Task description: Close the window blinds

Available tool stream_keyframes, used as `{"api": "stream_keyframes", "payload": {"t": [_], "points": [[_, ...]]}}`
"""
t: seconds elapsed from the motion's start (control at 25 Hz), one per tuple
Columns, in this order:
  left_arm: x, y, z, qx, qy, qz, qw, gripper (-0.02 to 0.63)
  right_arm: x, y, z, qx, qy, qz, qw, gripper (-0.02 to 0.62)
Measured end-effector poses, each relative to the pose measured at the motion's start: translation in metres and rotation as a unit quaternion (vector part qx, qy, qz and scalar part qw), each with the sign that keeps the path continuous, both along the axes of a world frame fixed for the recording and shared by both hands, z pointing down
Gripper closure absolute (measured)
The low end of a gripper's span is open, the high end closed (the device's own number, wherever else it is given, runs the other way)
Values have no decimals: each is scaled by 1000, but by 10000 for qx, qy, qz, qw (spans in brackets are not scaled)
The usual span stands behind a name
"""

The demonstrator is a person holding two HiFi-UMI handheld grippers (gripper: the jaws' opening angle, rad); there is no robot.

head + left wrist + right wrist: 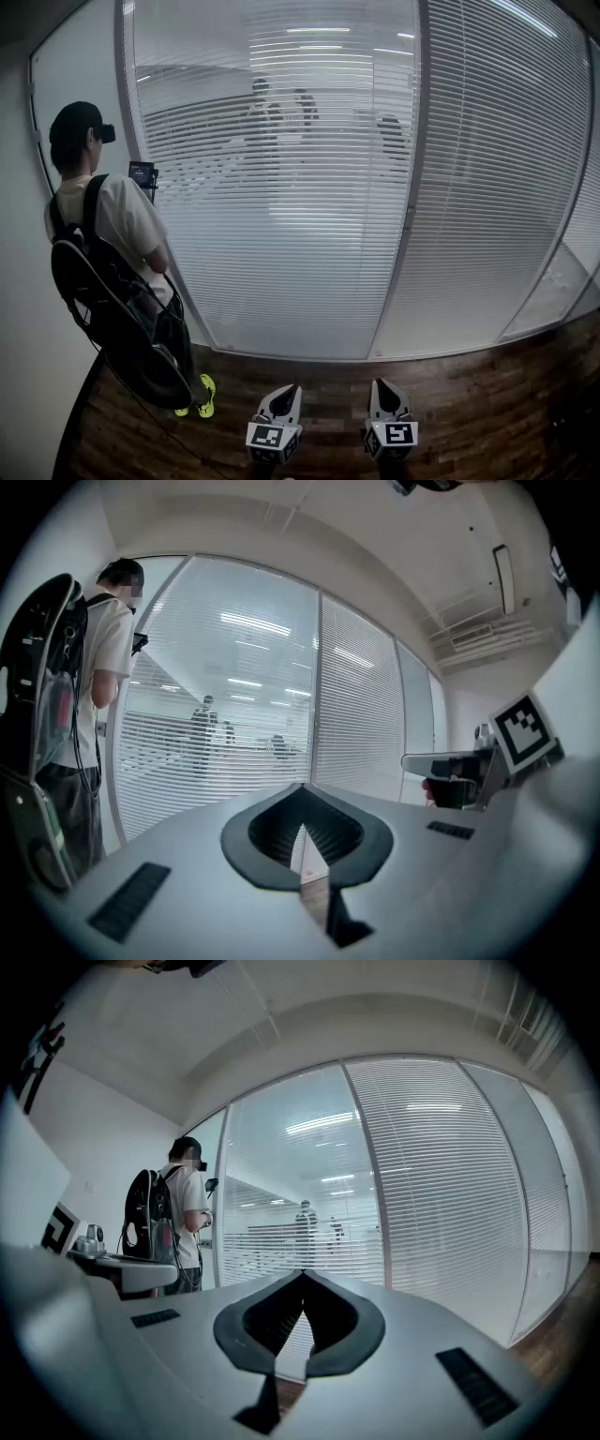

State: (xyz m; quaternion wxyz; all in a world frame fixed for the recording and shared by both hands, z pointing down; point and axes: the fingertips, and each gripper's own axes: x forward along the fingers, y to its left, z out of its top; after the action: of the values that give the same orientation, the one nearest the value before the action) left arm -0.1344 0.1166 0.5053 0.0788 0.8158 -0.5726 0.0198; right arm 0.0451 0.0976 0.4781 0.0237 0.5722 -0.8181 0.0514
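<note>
Left gripper (286, 392) and right gripper (384, 386): fingers pressed together, empty. Blinds (309, 206) are straight ahead of the fingers, well apart, slats running left-right and half-open. Can't spot their control. Neither hand clearly nearer. Person (108, 234) stands left of the fingers.

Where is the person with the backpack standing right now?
In the head view, the person stands at the far left, close against the left end of the window blinds.
</note>
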Motion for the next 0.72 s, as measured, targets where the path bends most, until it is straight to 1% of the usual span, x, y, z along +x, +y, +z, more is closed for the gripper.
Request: {"api": "stream_keyframes", "payload": {"t": [0.12, 0.28, 0.48, 0.64, 0.72], "points": [[9, 5, -3, -65, 85, 18, 9999, 606, 8, 2, -4, 162, 27, -18, 9999, 592], [14, 8, -13, -55, 9, -102, 9999, 606, 14, 4, 0, 255, 45, -76, 9996, 592], [17, 7, -10, -56, -20, -208, 9998, 606, 17, 4, 2, 342, 240, -142, 9990, 592], [24, 1, -10, 34, -28, -152, 9999, 606, 20, 0, 3, 493, 500, -172, 9974, 592], [23, 1, -8, -27, -26, -208, 9998, 606, 22, -3, 8, 552, 554, -201, 9967, 592]]}}
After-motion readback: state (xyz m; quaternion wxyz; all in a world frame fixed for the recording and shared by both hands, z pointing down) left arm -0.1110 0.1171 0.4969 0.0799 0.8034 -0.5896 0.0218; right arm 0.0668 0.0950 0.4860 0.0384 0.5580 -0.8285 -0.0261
